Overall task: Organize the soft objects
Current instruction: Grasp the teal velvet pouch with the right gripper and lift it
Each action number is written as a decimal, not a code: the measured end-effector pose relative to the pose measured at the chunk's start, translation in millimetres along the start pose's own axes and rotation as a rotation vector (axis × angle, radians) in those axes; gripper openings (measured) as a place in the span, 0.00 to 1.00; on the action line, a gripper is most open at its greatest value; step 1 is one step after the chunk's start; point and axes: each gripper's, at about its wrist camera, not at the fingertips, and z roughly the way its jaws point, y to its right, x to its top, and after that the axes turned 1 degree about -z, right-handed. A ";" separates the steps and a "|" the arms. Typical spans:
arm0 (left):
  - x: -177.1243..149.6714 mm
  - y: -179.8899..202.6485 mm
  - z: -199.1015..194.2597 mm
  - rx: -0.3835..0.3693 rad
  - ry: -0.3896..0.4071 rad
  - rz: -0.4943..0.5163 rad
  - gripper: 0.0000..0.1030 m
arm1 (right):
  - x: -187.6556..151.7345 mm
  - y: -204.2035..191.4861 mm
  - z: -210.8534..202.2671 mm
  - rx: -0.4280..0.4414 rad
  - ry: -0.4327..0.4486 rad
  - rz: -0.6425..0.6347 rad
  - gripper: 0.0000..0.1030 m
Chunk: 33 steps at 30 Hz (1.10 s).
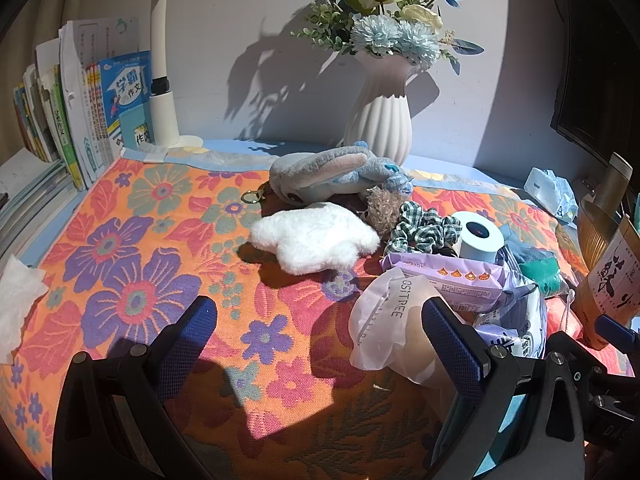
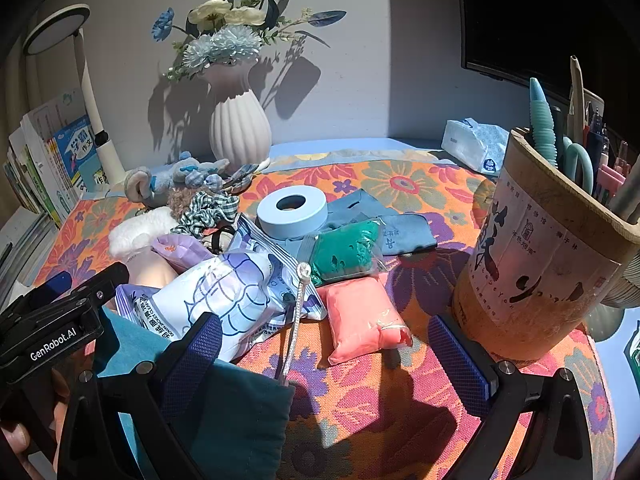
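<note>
Both claws hover wide open and empty over the floral cloth (image 1: 120,280): the left gripper (image 1: 320,344) beside a translucent white pouch (image 1: 388,320), the right gripper (image 2: 326,350) straddling a pink packet (image 2: 362,320). The soft things lie heaped mid-table: a white plush (image 1: 316,236), a blue plush rabbit (image 1: 328,176) by the ribbed vase (image 1: 380,120), a checked scrunchie (image 1: 424,228), a green packet (image 2: 346,250) beside a tape roll (image 2: 292,210).

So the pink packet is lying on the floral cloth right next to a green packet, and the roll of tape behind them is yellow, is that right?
Not quite: the roll of tape is light blue, not yellow, as the right wrist view shows. The rest holds: the pink packet lies on the floral cloth beside the green packet, with the roll behind them.
</note>
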 end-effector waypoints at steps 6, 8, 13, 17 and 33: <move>1.1 -11.5 -1.1 -0.066 -0.009 -0.057 0.99 | 0.0 10.7 -3.4 0.009 0.016 0.054 1.00; 2.8 -18.7 0.5 -0.110 -0.034 -0.085 0.99 | 0.4 15.6 -2.6 0.024 0.006 0.074 1.00; 5.8 -40.7 -1.2 -0.211 -0.103 -0.135 0.99 | -0.5 23.9 -8.1 0.117 -0.037 0.106 1.00; 4.8 -48.5 -12.7 -0.232 -0.116 -0.111 0.99 | -7.7 21.0 -22.7 0.271 -0.095 0.055 1.00; 5.6 -49.7 -24.8 -0.275 -0.141 -0.125 0.99 | -32.4 -75.4 -29.8 0.215 -0.144 -0.423 1.00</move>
